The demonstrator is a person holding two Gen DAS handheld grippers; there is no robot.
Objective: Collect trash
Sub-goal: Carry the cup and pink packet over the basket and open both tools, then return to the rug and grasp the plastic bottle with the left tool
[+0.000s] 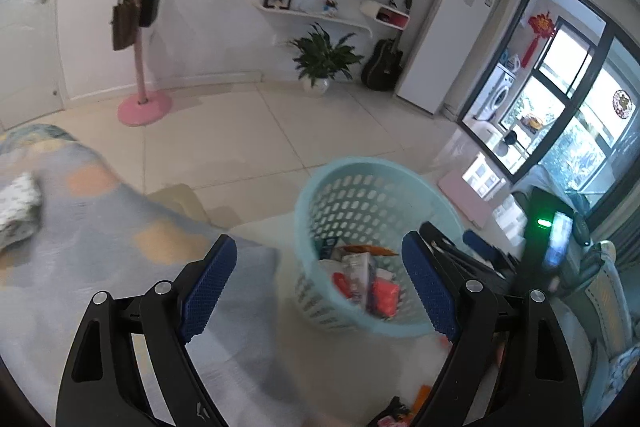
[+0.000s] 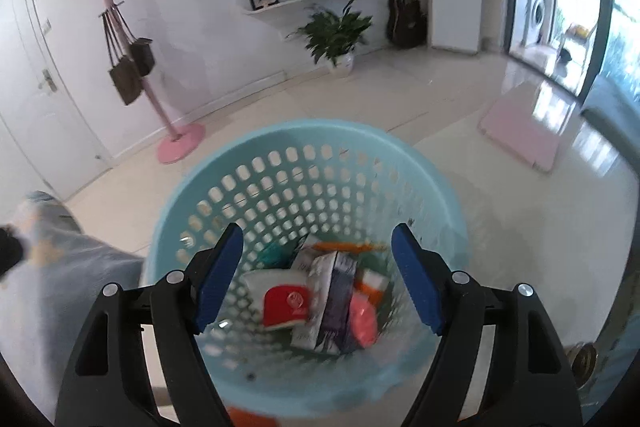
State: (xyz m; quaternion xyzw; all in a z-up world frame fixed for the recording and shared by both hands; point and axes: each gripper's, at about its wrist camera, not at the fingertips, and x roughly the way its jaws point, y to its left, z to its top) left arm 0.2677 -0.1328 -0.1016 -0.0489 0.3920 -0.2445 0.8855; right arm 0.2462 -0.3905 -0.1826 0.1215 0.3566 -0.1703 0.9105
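Right hand-held gripper spread wide, nothing held, poised straight above the turquoise basket, mouth directly ahead and below. Left hand-held gripper equally wide and empty, off to the basket's left, so farther away. Inside: a red-and-white packet, an upright carton, a pink wrapper. Perforated plastic wall, smooth rim, glossy tiled floor beyond.
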